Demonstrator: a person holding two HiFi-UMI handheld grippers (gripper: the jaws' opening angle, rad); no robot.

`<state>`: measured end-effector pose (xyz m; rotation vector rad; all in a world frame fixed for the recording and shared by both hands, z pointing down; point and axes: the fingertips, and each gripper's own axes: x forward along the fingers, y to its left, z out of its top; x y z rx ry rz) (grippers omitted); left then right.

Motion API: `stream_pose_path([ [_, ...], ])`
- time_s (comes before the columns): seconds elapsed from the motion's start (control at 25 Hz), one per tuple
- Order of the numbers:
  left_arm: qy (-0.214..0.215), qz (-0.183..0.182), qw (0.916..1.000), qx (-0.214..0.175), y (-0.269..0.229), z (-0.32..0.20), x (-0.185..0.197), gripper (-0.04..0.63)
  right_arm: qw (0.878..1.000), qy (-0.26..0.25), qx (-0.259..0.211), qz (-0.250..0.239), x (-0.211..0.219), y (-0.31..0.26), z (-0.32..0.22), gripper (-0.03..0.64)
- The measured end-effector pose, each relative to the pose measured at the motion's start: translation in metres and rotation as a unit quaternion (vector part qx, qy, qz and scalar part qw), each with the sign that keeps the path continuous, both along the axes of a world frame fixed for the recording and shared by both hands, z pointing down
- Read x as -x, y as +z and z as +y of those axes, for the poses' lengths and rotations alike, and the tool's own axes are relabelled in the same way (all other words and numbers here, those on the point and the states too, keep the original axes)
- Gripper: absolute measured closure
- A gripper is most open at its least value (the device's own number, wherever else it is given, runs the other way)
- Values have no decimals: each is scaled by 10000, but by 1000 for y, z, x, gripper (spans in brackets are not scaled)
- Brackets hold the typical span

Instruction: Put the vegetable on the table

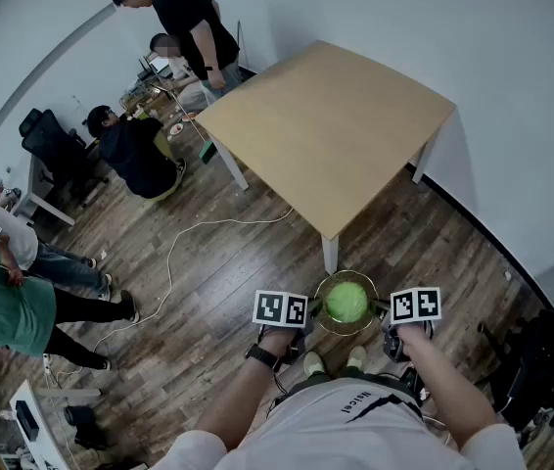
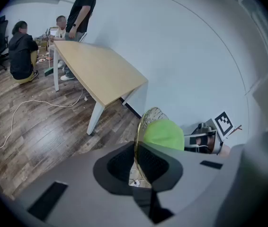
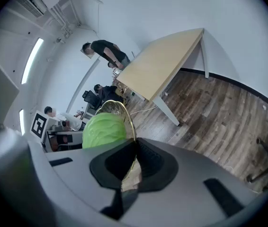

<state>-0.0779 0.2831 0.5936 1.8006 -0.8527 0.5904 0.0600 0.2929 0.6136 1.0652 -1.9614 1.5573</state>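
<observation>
1. Green and rounded, the vegetable (image 1: 346,302) lies in a clear bowl (image 1: 346,332) with a gold-coloured rim, carried in the air over the wooden floor (image 1: 208,262) just in front of the person's body
2. Left gripper (image 1: 311,311) is clamped on the left edge of the bowl (image 2: 138,136); in the left gripper view the thin rim stands edge-on between the two dark pads, which press on it from both sides
3. Right gripper (image 1: 383,308) is clamped the same way on the opposite edge of the bowl (image 3: 124,112), jaws closed down to the thickness of the rim, with the vegetable (image 3: 104,129) bulging beside them
4. Between the two grippers the bowl hangs roughly level, and the vegetable fills most of it
5. Ahead stands the table (image 1: 331,125), a pale wood top on white legs; its near corner leg is the part closest to the bowl, and the two do not touch
6. Past the table's far corner one person in black (image 1: 194,23) stands while others sit, and a white cable (image 1: 174,253) trails across the floor
</observation>
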Motion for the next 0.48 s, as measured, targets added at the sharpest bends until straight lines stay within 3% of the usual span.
stream_pose_path([
  [0.48, -46, -10, 10000, -28, -2, -5, -5, 563, 9999, 15, 51, -95, -4, 0, -6, 594],
])
